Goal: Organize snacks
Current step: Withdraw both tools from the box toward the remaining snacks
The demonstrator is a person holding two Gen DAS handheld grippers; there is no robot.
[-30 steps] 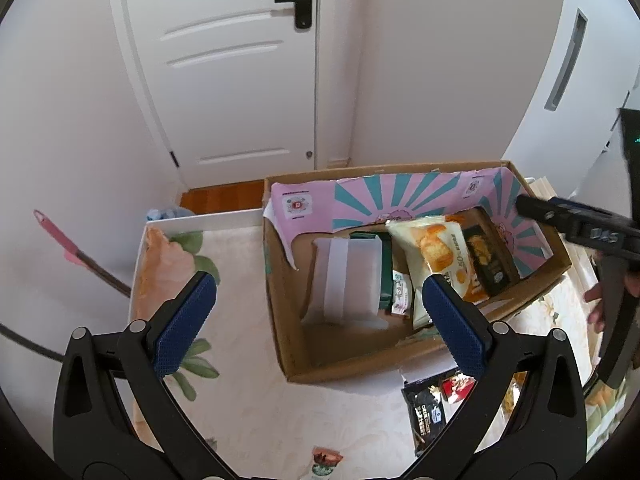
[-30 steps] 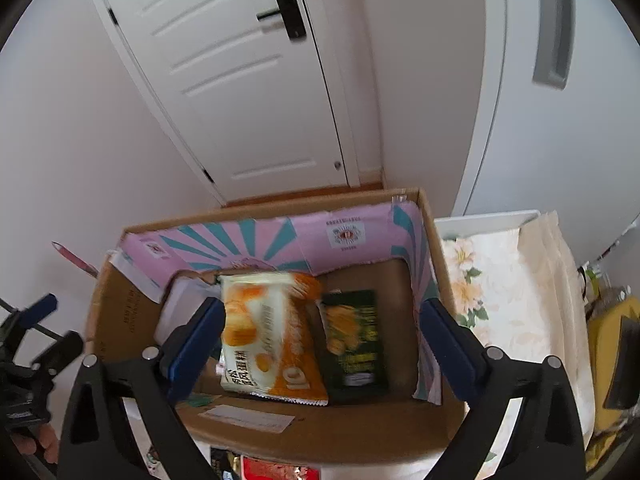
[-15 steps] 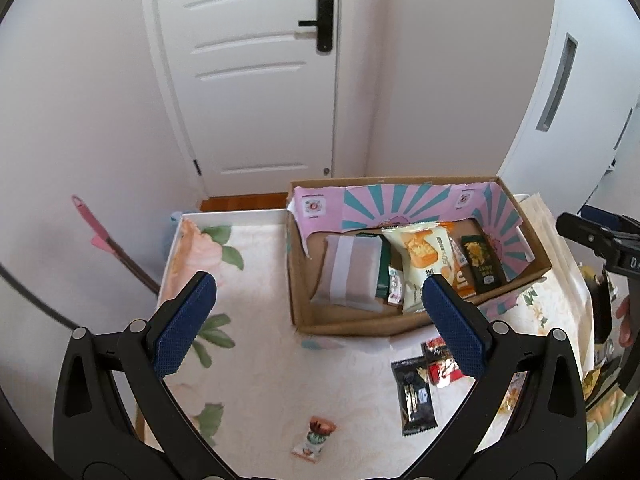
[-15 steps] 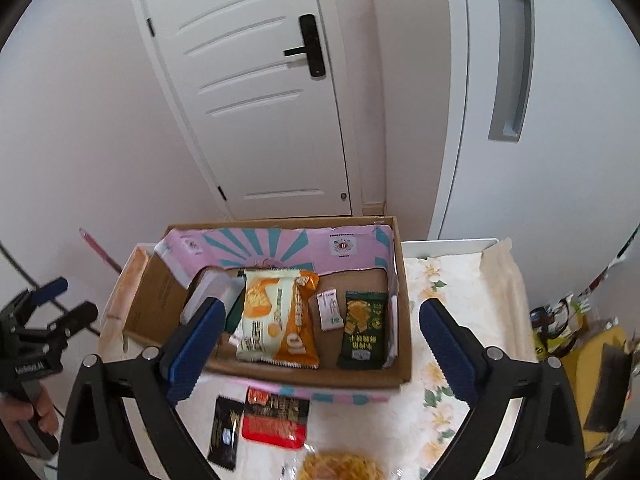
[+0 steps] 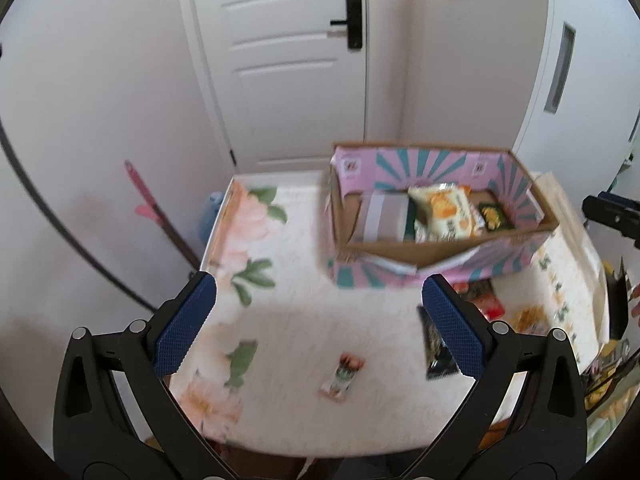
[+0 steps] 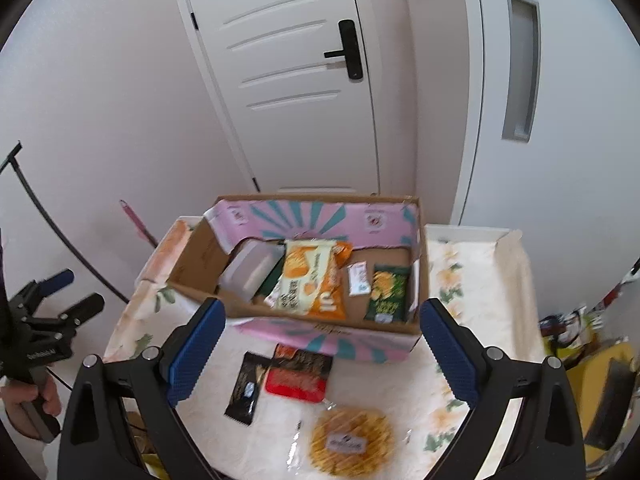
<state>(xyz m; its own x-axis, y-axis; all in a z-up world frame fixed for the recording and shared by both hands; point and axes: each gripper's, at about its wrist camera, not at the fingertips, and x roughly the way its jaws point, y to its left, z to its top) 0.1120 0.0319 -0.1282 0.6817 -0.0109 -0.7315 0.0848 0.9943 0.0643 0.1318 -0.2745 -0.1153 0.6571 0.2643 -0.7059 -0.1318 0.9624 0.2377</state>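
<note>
Nearest to us, the left hand-held gripper point(image 5: 316, 318) stands wide and holds nothing, and the right hand-held gripper point(image 6: 320, 350) is just as wide and just as bare. Under them on the floral surface point(image 6: 472, 280) lie the loose snacks: in the right wrist view a round golden cake in clear wrap point(image 6: 351, 444) is closest, then a slim black packet point(image 6: 247, 387) touching a red-and-black pouch point(image 6: 298, 372), both with their long axes running roughly toward the carton; in the left wrist view a small bar point(image 5: 341, 370) lies apart from the rest, its long axis tilted up to the right. Beyond them stands the cardboard box point(image 6: 320, 336), already holding an orange chip bag point(image 6: 312, 280), a green packet point(image 6: 388, 290) and a pale flat pack point(image 6: 252, 268), all laid lengthwise from front wall to back. We judge we are between picks (no snack is in either grip), so the next move calls for lowering one gripper over a loose packet, turning the fingers to close across its short side, and carrying it to the bare floor of the box between the chip bag and the green packet.
</note>
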